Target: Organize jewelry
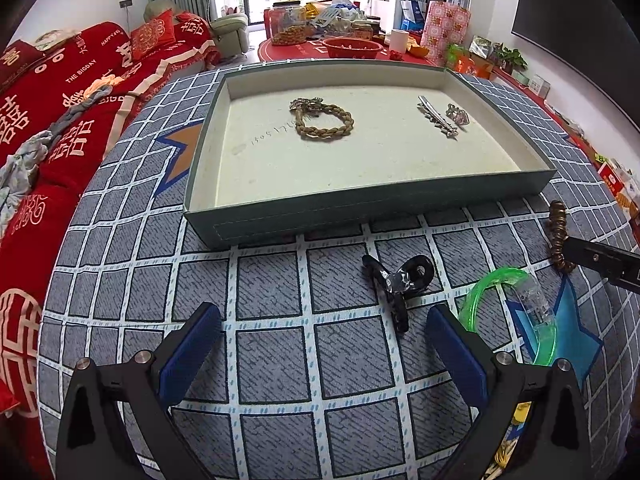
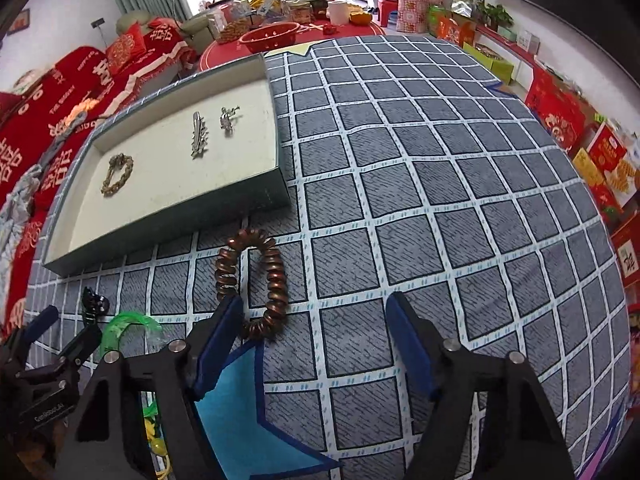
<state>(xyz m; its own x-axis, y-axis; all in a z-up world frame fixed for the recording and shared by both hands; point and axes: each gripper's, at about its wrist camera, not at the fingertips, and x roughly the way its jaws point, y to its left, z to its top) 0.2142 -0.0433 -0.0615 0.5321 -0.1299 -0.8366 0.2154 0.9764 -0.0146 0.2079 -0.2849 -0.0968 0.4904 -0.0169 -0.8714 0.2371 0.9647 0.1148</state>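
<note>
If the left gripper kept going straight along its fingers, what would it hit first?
Probably bare checked cloth: nothing lies between the open left gripper. The black hair claw sits just beyond, right of centre; depth is uncertain.

Ahead of the claws: tray (image 1: 400, 200) is matt card, rough cream lining. Braided rope bracelet (image 1: 325, 121), shiny metal clip (image 1: 436, 116). Nearer: glossy black plastic hair claw (image 1: 396, 284), translucent green plastic bangle (image 1: 516, 312), coppery glossy bead bracelet (image 2: 256, 280). Woven matt cloth (image 2: 440, 200) underneath.
</note>
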